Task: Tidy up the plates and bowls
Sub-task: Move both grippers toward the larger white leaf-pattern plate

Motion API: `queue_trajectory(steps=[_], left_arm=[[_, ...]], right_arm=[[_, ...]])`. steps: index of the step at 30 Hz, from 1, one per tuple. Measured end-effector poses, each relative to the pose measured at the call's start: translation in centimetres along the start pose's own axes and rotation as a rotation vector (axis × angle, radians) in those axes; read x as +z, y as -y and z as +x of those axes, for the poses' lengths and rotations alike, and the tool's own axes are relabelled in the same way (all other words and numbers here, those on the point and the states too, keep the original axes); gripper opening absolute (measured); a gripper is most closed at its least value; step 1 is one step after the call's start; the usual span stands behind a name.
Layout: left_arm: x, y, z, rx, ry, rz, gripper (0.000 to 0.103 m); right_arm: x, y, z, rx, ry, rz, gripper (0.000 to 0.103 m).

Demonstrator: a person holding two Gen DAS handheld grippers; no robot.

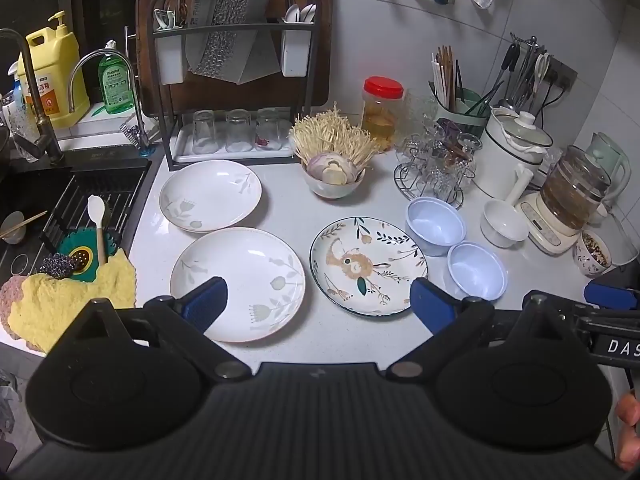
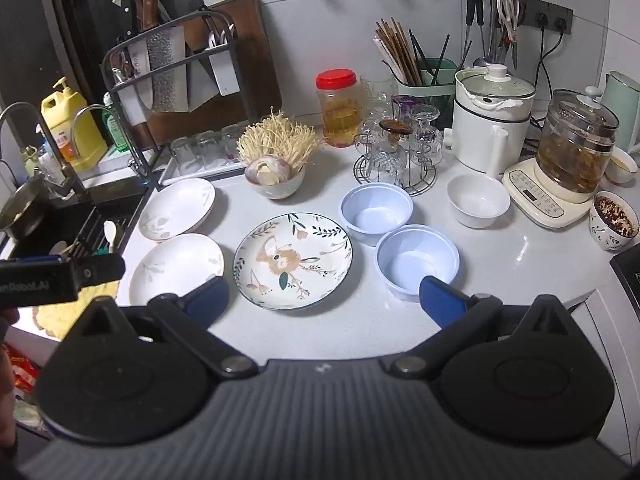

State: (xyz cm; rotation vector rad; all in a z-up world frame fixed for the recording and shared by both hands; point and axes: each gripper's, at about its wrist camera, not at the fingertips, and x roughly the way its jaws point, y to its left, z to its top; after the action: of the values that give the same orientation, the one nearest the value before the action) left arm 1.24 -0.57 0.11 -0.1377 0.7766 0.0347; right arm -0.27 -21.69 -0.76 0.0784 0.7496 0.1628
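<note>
Two white leaf-pattern plates lie on the white counter, the far one (image 1: pixel 210 195) (image 2: pixel 177 208) and the near one (image 1: pixel 244 278) (image 2: pixel 176 266). A floral plate with a green rim (image 1: pixel 370 266) (image 2: pixel 293 260) lies right of them. Two pale blue bowls, the far one (image 1: pixel 435 225) (image 2: pixel 376 212) and the near one (image 1: pixel 477 270) (image 2: pixel 416 262), stand further right. My left gripper (image 1: pixel 318 304) is open and empty, above the near edges of the near white plate and the floral plate. My right gripper (image 2: pixel 324 300) is open and empty, between the floral plate and the near blue bowl.
A bowl of enoki mushrooms and onion (image 1: pixel 334 178) stands behind the plates. A white ladle-shaped bowl (image 2: pixel 478 200), a glass rack (image 2: pixel 396 160), a kettle base (image 2: pixel 540 196) and a patterned cup (image 2: pixel 614 220) crowd the right. The sink (image 1: pixel 60 216) lies left, with a yellow cloth (image 1: pixel 76 304) on its edge.
</note>
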Motion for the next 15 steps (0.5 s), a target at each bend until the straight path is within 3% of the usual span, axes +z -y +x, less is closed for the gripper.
queue_trajectory(steps=[15], left_arm=[[-0.24, 0.61, -0.06, 0.011, -0.005, 0.025, 0.099]], right_arm=[[-0.54, 0.37, -0.46, -0.010, 0.020, 0.011, 0.103]])
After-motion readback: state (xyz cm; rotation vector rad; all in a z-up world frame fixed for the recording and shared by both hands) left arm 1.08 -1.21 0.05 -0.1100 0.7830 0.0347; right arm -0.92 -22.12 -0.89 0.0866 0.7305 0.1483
